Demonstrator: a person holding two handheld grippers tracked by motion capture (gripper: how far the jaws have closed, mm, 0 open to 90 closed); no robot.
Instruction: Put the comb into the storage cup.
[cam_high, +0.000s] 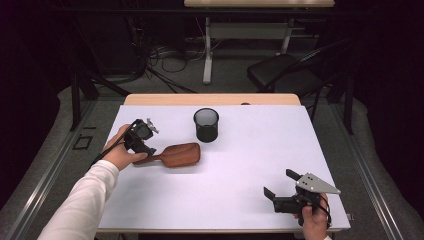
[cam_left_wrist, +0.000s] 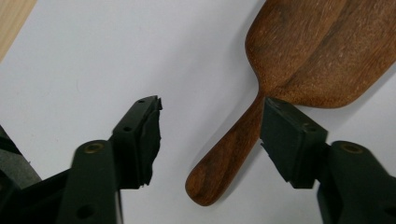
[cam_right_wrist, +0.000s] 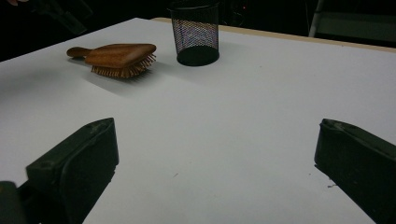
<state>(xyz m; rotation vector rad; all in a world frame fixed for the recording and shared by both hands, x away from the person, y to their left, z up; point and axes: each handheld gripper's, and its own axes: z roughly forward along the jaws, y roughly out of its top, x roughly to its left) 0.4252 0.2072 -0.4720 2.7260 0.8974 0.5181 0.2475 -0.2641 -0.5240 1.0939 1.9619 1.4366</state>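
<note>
Far left of the high view: white sleeve coming in from the bottom, left hand (cam_high: 119, 151) wrapped round the left claw (cam_high: 149, 150), tipped down at the handle end of a wooden hairbrush (cam_high: 176, 154). Up close in the left claw view, left claw (cam_left_wrist: 211, 128) spread fairly wide with the brush handle (cam_left_wrist: 224, 156) sitting between the jaws. Right-hand jaw right up against the neck where handle meets paddle, maybe touching, hard to say; left-hand jaw clearly apart from the wood. So straddling the handle, not clamped on it. Brush lying flat on the white tabletop (cam_high: 240, 165), bristles down, paddle pointing toward the middle.

Just past the brush, toward the far edge: black mesh pen cup (cam_high: 206, 124), upright, near the paddle end but not touching. Same pair seen from the right claw view, hairbrush (cam_right_wrist: 116, 58) resting on its bristles and mesh cup (cam_right_wrist: 195, 31) right beside it.

Over at the near right corner: right hand (cam_high: 315, 220) holding the right claw (cam_high: 278, 184), grey three-cornered plate on top, jaws spread wide. Right claw (cam_right_wrist: 215, 154) gaping over bare tabletop (cam_right_wrist: 224, 116), well apart from brush and cup.
</note>
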